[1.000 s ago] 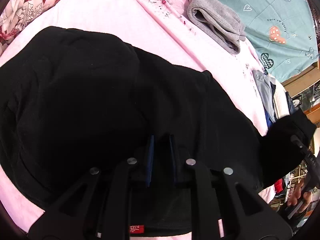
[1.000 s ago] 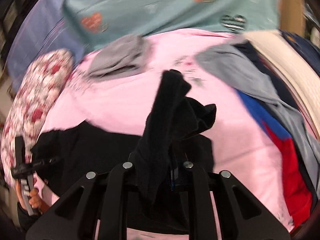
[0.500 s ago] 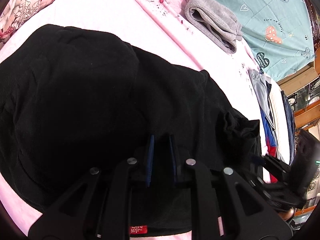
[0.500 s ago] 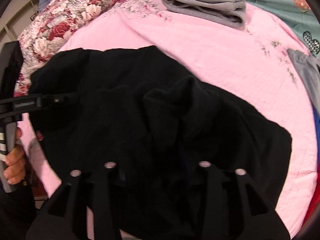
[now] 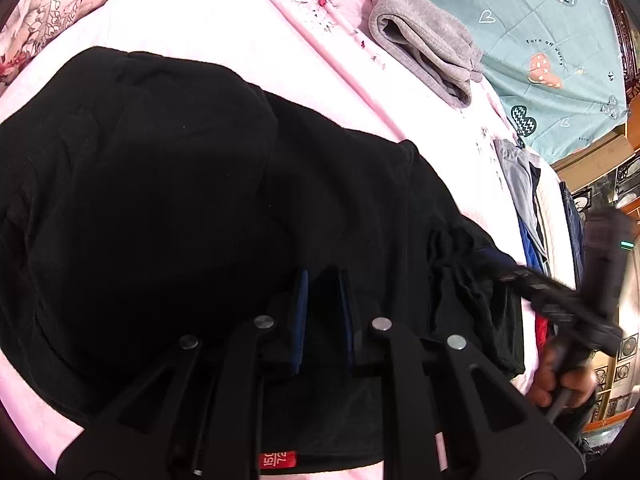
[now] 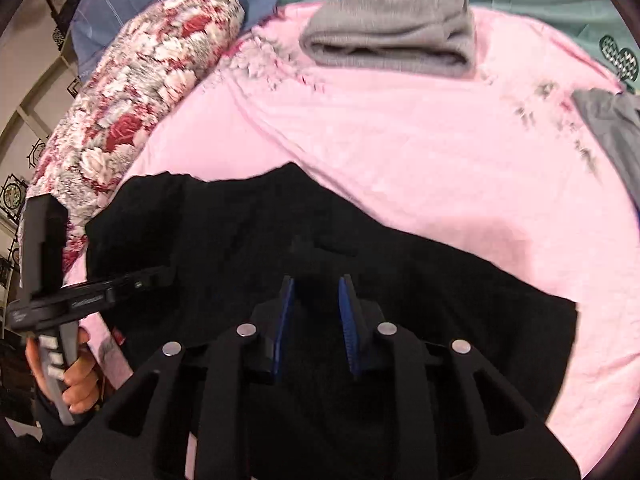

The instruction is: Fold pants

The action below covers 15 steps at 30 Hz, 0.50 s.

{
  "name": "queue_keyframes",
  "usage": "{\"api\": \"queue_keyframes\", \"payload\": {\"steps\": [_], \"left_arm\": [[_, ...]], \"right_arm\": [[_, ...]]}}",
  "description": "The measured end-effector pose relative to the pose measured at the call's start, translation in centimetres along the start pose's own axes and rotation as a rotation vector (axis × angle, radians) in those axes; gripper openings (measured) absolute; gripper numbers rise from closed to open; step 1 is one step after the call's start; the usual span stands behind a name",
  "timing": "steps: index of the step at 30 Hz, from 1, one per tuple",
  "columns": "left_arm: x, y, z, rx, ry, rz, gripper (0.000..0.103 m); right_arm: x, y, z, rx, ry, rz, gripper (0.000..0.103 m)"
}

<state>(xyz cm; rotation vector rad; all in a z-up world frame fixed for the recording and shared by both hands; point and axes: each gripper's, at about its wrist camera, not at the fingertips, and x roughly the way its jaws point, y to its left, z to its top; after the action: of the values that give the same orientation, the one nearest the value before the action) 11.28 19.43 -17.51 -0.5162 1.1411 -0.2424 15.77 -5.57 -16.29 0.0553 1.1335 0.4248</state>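
The black pants (image 5: 168,208) lie folded in a broad heap on the pink bedspread (image 5: 208,28); they also show in the right wrist view (image 6: 400,288). My left gripper (image 5: 324,276) hovers over the near edge of the pants, jaws a little apart with black cloth between the blue pads. My right gripper (image 6: 316,284) is open and empty just above the pants. In the left wrist view it (image 5: 492,264) sits at the crumpled right end. A red size tag (image 5: 278,460) shows at the near hem.
A folded grey garment (image 5: 424,52) lies at the far side of the bed, also in the right wrist view (image 6: 396,36). A pile of grey, blue and red clothes (image 5: 528,216) lies at the right. A floral pillow (image 6: 132,96) is at the left.
My right gripper carried the raised pant leg down onto the rest of the pants and let it go; its jaws now stand open. My left gripper barely moved.
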Motion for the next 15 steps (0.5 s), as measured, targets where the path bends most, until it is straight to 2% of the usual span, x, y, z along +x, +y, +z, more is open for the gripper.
{"api": "queue_keyframes", "payload": {"steps": [1, 3, 6, 8, 9, 10, 11, 12, 13, 15], "left_arm": [[0.1, 0.1, 0.0, -0.003, 0.005, -0.002, 0.016], [0.0, 0.2, 0.1, -0.005, 0.005, -0.011, 0.016], [-0.1, 0.2, 0.3, -0.002, 0.013, -0.017, 0.016], [-0.8, 0.2, 0.2, -0.002, 0.012, -0.012, 0.016], [-2.0, 0.2, 0.1, -0.001, -0.007, -0.001, 0.024], [-3.0, 0.3, 0.2, 0.000, -0.033, 0.007, 0.040], [-4.6, 0.5, 0.0, -0.001, -0.073, 0.020, 0.051], [-7.0, 1.0, -0.3, -0.013, -0.131, 0.039, 0.068], [-9.4, 1.8, -0.7, -0.039, -0.186, 0.059, 0.072], [-12.6, 3.5, -1.3, -0.095, -0.242, 0.093, 0.072]], "right_arm": [[1.0, 0.2, 0.0, 0.013, 0.032, 0.007, 0.026], [1.2, 0.5, 0.2, 0.011, 0.032, -0.012, 0.026], [-0.8, 0.8, 0.4, 0.040, 0.027, 0.032, 0.027], [-3.2, 1.1, 0.1, 0.045, -0.017, 0.067, 0.031], [-5.1, 1.2, -0.5, 0.035, -0.051, 0.067, 0.041], [-6.5, 1.1, -1.4, 0.028, -0.074, 0.064, 0.050], [-7.3, 0.9, -2.1, 0.023, -0.086, 0.062, 0.050], [-8.2, 0.8, -3.1, 0.019, -0.091, 0.063, 0.050], [-9.0, 0.6, -4.3, 0.024, -0.085, 0.078, 0.050], [-9.6, 0.0, -6.4, 0.061, -0.053, 0.153, 0.052]]}}
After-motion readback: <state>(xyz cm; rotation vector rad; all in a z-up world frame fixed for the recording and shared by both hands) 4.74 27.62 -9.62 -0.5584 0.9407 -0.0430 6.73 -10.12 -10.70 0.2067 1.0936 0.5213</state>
